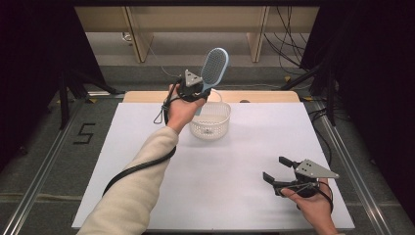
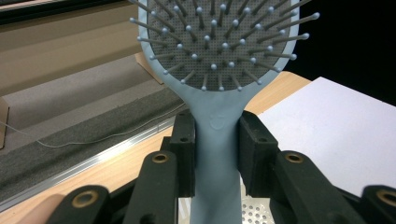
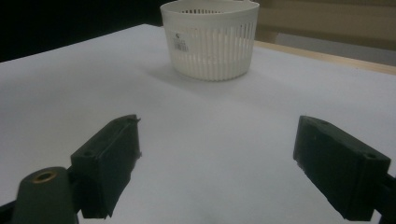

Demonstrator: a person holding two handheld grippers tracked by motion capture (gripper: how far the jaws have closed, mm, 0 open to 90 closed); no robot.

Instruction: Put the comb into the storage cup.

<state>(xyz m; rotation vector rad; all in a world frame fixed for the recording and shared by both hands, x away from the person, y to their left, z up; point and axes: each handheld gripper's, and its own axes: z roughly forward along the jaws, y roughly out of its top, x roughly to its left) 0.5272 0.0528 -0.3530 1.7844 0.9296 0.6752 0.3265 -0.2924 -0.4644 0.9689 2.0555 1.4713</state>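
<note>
White sheeting (image 1: 220, 166) is spread over the wooden table (image 1: 264, 96), and dark curtains and grey floor are seen around it in the high view. Toward the far middle of the sheet a white slotted basket (image 1: 211, 120) is set upright, with a small label on its wall in the right gripper view (image 3: 212, 39).

Above and just behind that basket, the left gripper (image 1: 198, 93) is held up in the person's left hand (image 1: 182, 111), and a pale blue hairbrush (image 1: 213, 67) is clamped in it. In the left gripper view the brush handle (image 2: 218, 154) is seen running straight up between the two black jaws, with both pads pressed against its sides just below the neck. The bristled head (image 2: 219, 42) stands well clear above the jaw tips, its bristles turned toward that camera, and the handle's lower end is carried down between the jaw arms. A perforated patch of the basket is glimpsed beneath the handle at the bottom of that view. In the high view the brush is tilted, head up and away from the person, over the basket's far rim.

At the near right corner of the sheet, the right gripper (image 1: 275, 172) is held low in the right hand (image 1: 313, 205), well apart from the basket and the brush. Its jaws are spread wide with nothing between them; bare white sheet is seen in the gap in the right gripper view (image 3: 217, 154), and the basket is faced from a distance.
</note>
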